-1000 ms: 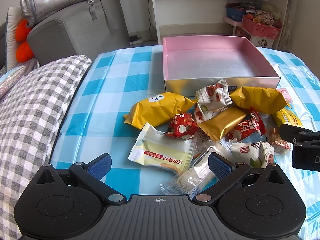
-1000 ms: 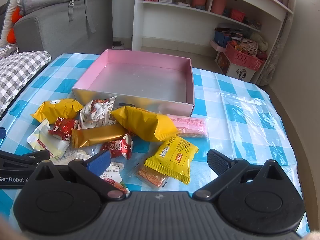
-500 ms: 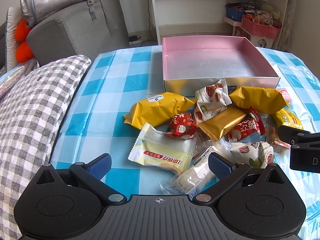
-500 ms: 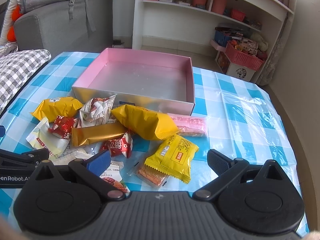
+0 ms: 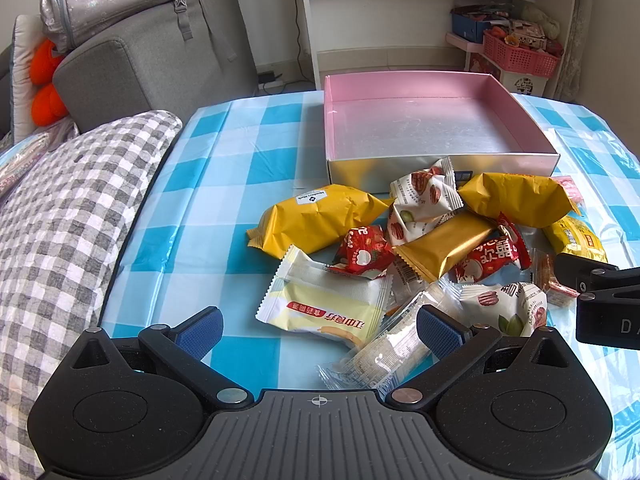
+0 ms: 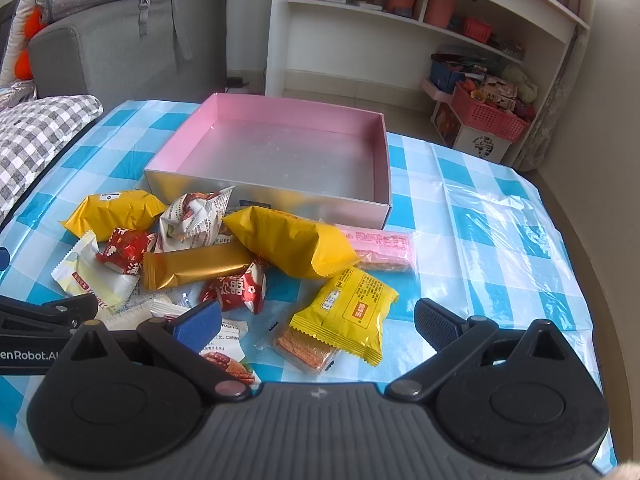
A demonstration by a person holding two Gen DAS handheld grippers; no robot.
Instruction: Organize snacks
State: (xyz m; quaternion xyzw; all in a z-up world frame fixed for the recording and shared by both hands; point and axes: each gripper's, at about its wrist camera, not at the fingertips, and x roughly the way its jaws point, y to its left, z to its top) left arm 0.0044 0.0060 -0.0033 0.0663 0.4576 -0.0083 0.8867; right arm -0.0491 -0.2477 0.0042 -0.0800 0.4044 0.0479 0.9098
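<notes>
Crinkly foil snack packets (image 5: 436, 240) heap mid-frame before a shallow, square pink box (image 5: 436, 120); left gripper (image 5: 319, 326) and right gripper (image 6: 317, 320) fingers spread wide, empty.

Bright, even daylight; soft shadows are cast. Glare is noted on the plastic tablecloth (image 6: 500, 216) and the box (image 5: 420, 128) floor. Edges are bent by fisheye distortion; corners are vignetted.
</notes>
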